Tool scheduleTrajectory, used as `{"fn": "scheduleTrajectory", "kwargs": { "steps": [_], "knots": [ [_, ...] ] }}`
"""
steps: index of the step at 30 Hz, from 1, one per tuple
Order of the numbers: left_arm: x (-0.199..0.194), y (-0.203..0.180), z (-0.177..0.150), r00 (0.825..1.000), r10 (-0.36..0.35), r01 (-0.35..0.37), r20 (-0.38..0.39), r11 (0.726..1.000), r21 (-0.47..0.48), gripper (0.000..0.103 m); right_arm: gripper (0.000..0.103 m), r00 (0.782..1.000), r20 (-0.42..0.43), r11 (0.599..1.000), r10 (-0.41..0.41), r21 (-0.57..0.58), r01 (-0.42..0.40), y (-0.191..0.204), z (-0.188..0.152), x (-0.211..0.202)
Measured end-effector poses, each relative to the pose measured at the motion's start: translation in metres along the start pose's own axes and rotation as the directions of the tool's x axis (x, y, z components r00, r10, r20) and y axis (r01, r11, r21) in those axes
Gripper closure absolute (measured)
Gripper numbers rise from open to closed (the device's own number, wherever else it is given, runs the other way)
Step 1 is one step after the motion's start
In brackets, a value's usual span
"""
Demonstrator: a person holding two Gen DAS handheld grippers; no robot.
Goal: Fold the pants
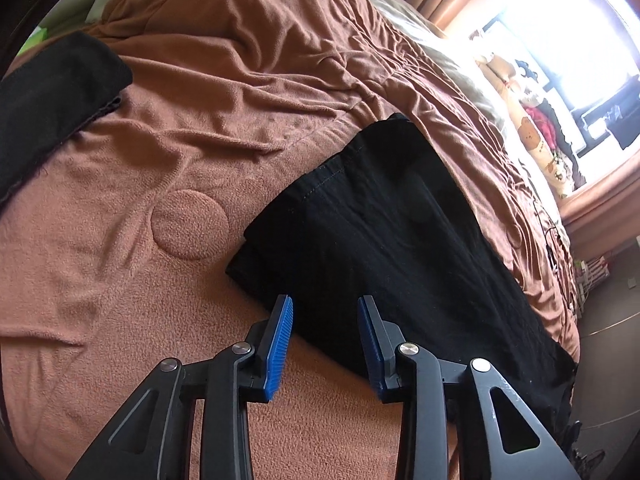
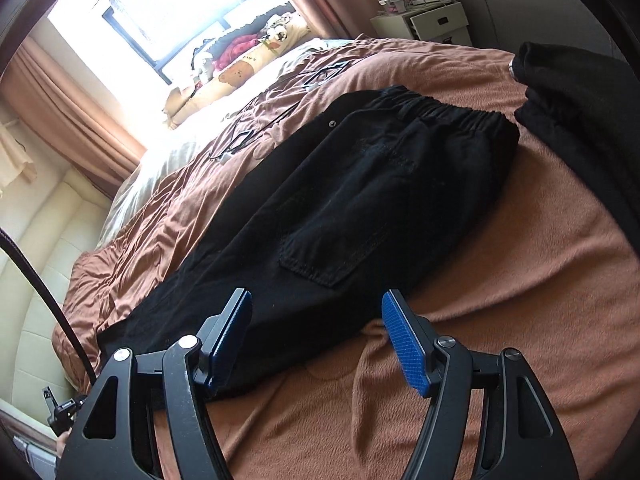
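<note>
Black pants [image 1: 384, 232] lie flat on a brown blanket [image 1: 192, 128], folded lengthwise with one leg over the other. In the right wrist view the pants [image 2: 360, 200] show the elastic waistband at the far end and a back pocket near me. My left gripper [image 1: 325, 308] is open and empty, hovering over the near edge of the leg end. My right gripper [image 2: 316, 304] is open and empty, just above the near edge of the pants below the pocket.
A second dark folded garment [image 1: 52, 92] lies at the far left of the bed; it also shows in the right wrist view [image 2: 580, 112] at the right. Pillows and a bright window [image 2: 180, 4] are beyond. A white nightstand [image 2: 424, 20] stands behind the bed.
</note>
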State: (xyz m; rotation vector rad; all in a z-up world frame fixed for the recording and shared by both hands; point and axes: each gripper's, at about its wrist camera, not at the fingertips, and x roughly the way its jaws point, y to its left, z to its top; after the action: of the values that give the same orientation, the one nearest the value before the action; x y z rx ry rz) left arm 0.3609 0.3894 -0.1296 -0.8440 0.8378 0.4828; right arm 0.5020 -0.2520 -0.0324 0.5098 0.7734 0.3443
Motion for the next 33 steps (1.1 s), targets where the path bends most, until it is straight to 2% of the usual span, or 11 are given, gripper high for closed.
{"fn": "scheduleTrajectory", "kwargs": {
  "steps": [9,16,23,24,25,27,30,33],
  "knots": [
    [0.024,0.005,-0.013,0.999,-0.012,0.009,-0.031,0.997,-0.076,0.07,0.037,0.997,-0.052,0.998,0.06,-0.001,-0.06,-0.006,-0.029,0.021],
    [0.033,0.011,-0.009,1.0,-0.03,0.03,-0.001,0.988,-0.149,0.07,0.037,0.996,-0.054,0.997,0.076,-0.026,-0.078,-0.003,-0.031,0.036],
    [0.038,0.014,-0.002,0.999,-0.014,0.024,0.053,0.98,-0.199,0.07,0.037,0.992,-0.09,0.996,0.091,0.009,-0.09,-0.007,-0.034,0.055],
    [0.04,0.014,-0.001,0.998,-0.016,0.028,0.061,0.979,-0.204,0.074,0.037,0.99,-0.099,0.995,0.098,0.013,-0.097,-0.007,-0.034,0.058],
    [0.04,0.015,0.0,0.998,-0.001,0.014,0.064,0.977,-0.211,0.087,0.037,0.989,-0.105,0.995,0.103,0.018,-0.101,-0.007,-0.034,0.06],
    [0.038,0.017,-0.001,0.998,0.017,-0.002,0.067,0.977,-0.214,0.096,0.037,0.988,-0.109,0.994,0.108,0.029,-0.105,-0.008,-0.034,0.064],
    [0.026,0.016,-0.004,0.996,0.003,0.013,0.093,0.984,-0.179,0.101,0.037,0.988,-0.103,0.993,0.113,0.043,-0.109,-0.01,-0.031,0.065],
    [0.009,0.017,-0.008,0.991,-0.018,0.04,0.13,0.985,-0.167,0.102,0.037,0.99,-0.089,0.993,0.112,0.045,-0.108,-0.012,-0.032,0.063]
  ]
}}
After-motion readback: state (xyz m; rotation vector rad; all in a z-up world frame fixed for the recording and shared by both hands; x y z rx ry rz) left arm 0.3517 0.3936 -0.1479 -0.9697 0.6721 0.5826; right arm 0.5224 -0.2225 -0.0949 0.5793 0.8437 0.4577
